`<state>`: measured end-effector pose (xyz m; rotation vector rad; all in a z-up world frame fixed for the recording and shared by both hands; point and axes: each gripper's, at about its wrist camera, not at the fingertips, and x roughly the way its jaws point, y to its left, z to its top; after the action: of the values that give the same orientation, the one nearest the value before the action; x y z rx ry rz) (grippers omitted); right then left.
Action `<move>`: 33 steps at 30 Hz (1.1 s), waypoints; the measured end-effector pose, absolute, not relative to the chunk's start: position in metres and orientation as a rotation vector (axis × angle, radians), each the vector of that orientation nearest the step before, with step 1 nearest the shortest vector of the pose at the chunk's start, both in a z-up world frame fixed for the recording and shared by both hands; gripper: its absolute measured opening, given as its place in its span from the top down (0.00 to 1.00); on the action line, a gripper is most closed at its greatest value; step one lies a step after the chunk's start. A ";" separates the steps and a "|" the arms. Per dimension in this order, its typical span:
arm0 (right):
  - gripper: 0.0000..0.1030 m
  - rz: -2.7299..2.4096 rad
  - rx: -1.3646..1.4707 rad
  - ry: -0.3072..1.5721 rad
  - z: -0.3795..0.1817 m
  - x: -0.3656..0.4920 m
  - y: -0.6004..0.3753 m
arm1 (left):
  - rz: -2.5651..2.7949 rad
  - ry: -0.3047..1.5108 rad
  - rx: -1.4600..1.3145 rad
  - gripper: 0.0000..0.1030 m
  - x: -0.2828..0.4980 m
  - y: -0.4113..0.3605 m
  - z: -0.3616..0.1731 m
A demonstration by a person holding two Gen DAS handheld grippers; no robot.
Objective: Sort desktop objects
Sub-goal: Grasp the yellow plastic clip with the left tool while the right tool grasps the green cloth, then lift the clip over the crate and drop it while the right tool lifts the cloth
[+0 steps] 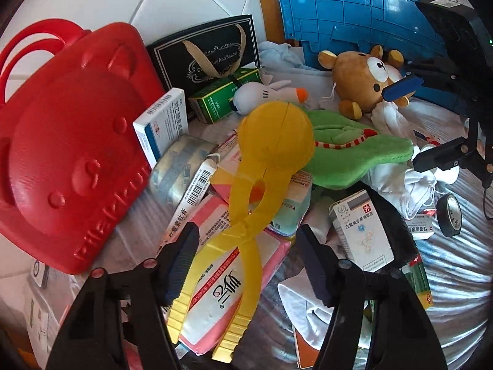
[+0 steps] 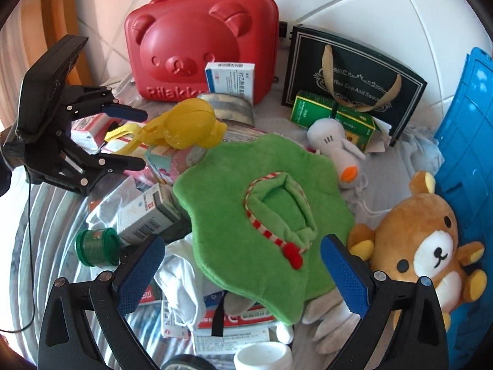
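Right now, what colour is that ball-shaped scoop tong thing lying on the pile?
Yellow, translucent plastic scoop tong; clearest in the left wrist view.

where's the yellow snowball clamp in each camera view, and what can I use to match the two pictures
Left wrist: the yellow snowball clamp fills the centre, handles running down between the open left gripper.
Right wrist: it lies upper left, beside the left gripper.
Shared landmark: the red bear case.

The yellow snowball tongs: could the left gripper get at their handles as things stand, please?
Probably yes. The left gripper is open, with the yellow snowball tongs lying on top of the pink packet, their handles between its fingers and nothing covering them.
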<state>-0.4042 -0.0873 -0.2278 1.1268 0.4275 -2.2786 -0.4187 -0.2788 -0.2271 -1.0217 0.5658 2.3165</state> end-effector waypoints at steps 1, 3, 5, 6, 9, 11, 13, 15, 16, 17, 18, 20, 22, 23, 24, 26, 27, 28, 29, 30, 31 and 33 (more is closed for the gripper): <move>0.00 -2.276 1.134 0.423 -0.229 -0.406 -0.087 | 2.315 0.572 -1.019 0.39 -0.419 -0.280 -0.229; 0.00 -2.270 1.143 0.414 -0.231 -0.409 -0.088 | 2.298 0.563 -1.018 0.44 -0.420 -0.282 -0.230; 0.00 -2.263 1.150 0.411 -0.233 -0.411 -0.088 | 2.290 0.557 -1.025 0.48 -0.421 -0.284 -0.231; 0.00 -2.261 1.153 0.416 -0.235 -0.411 -0.089 | 2.285 0.556 -1.024 0.51 -0.421 -0.286 -0.232; 0.01 -2.264 1.147 0.452 -0.238 -0.412 -0.092 | 2.275 0.528 -1.037 0.64 -0.424 -0.291 -0.232; 0.01 -2.282 1.132 0.483 -0.240 -0.412 -0.094 | 2.273 0.501 -1.042 0.64 -0.424 -0.294 -0.232; 0.02 -2.287 1.139 0.517 -0.244 -0.414 -0.094 | 2.274 0.511 -1.044 0.64 -0.424 -0.291 -0.232; 0.05 -2.298 1.154 0.541 -0.248 -0.418 -0.093 | 2.275 0.520 -1.061 0.72 -0.425 -0.288 -0.234; 0.07 -2.304 1.160 0.539 -0.250 -0.421 -0.093 | 2.275 0.513 -1.066 0.76 -0.426 -0.287 -0.235; 0.09 -2.311 1.163 0.527 -0.251 -0.424 -0.093 | 2.272 0.501 -1.075 0.79 -0.427 -0.286 -0.235; 0.09 -2.320 1.159 0.515 -0.252 -0.427 -0.093 | 2.278 0.492 -1.079 0.80 -0.428 -0.285 -0.235; 0.17 -2.333 1.157 0.499 -0.254 -0.434 -0.095 | 2.285 0.484 -1.084 0.81 -0.428 -0.282 -0.235; 0.34 -2.311 1.194 0.464 -0.260 -0.445 -0.098 | 2.292 0.488 -1.088 0.83 -0.428 -0.280 -0.235; 0.43 -2.306 1.206 0.445 -0.263 -0.449 -0.099 | 2.297 0.480 -1.093 0.85 -0.428 -0.280 -0.235; 0.72 -2.294 1.228 0.411 -0.266 -0.454 -0.098 | 2.307 0.475 -1.098 0.88 -0.428 -0.280 -0.234; 0.79 -2.282 1.259 0.326 -0.267 -0.460 -0.095 | 2.339 0.478 -1.102 0.88 -0.425 -0.279 -0.233; 0.81 -2.285 1.254 0.308 -0.265 -0.460 -0.093 | 2.354 0.477 -1.103 0.88 -0.423 -0.279 -0.232; 0.81 -2.292 1.241 0.299 -0.260 -0.459 -0.091 | 2.368 0.476 -1.104 0.88 -0.420 -0.280 -0.230; 0.82 -2.301 1.225 0.296 -0.255 -0.456 -0.089 | 2.384 0.478 -1.101 0.88 -0.418 -0.281 -0.229; 0.82 -2.311 1.209 0.294 -0.249 -0.454 -0.087 | 2.398 0.473 -1.094 0.88 -0.415 -0.282 -0.226; 0.82 -2.320 1.196 0.286 -0.242 -0.453 -0.084 | 2.412 0.454 -1.086 0.88 -0.413 -0.284 -0.223; 0.82 -2.351 1.160 0.272 -0.226 -0.449 -0.077 | 2.442 0.404 -1.069 0.88 -0.409 -0.288 -0.216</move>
<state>-0.4485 -0.0770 -0.2258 1.1597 0.2719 -2.3513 -0.4090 -0.2881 -0.2159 -1.0687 0.4045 2.4424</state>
